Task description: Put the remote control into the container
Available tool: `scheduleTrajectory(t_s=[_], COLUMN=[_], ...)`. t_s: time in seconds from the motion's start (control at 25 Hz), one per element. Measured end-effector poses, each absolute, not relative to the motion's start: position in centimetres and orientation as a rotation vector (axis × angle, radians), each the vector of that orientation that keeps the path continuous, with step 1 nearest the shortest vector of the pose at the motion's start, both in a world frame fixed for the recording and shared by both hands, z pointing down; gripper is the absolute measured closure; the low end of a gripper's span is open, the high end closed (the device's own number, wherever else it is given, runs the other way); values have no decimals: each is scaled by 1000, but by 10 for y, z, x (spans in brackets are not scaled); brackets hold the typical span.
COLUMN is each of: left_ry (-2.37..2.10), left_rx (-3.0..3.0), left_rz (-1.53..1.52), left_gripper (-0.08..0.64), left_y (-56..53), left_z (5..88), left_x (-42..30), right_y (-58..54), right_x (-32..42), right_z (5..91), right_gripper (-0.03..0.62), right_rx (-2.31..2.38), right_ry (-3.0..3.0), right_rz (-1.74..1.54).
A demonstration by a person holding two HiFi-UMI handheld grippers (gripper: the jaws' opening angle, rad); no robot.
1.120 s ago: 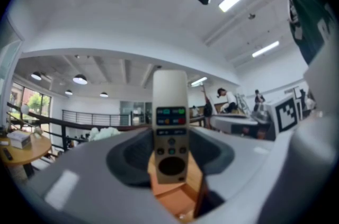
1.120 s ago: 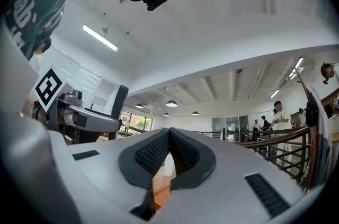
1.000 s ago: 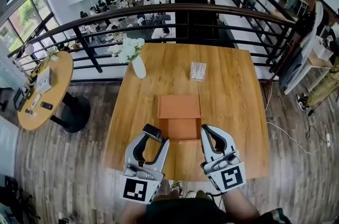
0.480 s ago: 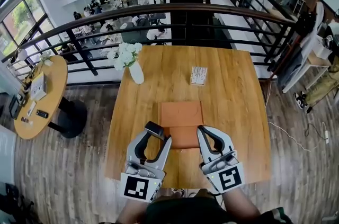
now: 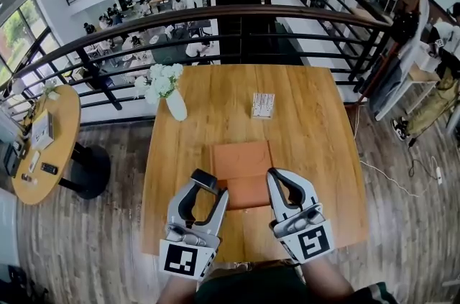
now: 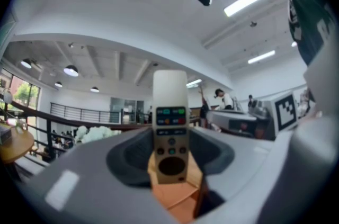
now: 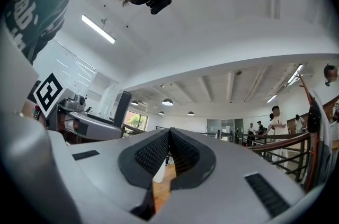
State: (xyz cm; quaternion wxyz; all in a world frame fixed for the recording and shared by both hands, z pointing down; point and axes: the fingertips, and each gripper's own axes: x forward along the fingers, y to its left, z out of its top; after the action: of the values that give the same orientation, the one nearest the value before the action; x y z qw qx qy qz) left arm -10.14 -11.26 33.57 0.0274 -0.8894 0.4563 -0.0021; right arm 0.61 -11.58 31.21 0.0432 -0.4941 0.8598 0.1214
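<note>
My left gripper (image 5: 214, 187) held the remote (image 6: 169, 122) upright between wide jaws, just beside the open box (image 5: 241, 157). My right gripper (image 5: 277, 180) was shut, empty. A loose hold could let the remote tip and miss the box.

We find the open container (image 5: 246, 192) hemmed in at 9 and 3 o'clock by the left claw (image 5: 214, 186) and the right claw (image 5: 276, 179), with its flap (image 5: 241, 152) lying flat at 12; its mouth is free from above. The remote control (image 6: 170, 127) fills the left claw's gap. On the surface (image 5: 320, 152), a vase (image 5: 175, 105) stands at 11 and a small white packet (image 5: 263, 105) at 12. The right half is bare, and a railing (image 5: 302, 11) runs beyond the far edge.
</note>
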Motion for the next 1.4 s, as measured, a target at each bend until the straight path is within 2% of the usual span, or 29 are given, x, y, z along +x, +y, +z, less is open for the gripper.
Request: scheduleTrajectory(t_s=[1.4], left_ry=[1526], left_rx=[-2736], left_rz=[-46], left_gripper=[357], left_y=[-133], left_z=[352], left_x=[-71], right_y=[-142], right_x=[31], right_z=[331], right_gripper=[575], right_rx=[-1450], right_ry=[2685], right_rz=[291])
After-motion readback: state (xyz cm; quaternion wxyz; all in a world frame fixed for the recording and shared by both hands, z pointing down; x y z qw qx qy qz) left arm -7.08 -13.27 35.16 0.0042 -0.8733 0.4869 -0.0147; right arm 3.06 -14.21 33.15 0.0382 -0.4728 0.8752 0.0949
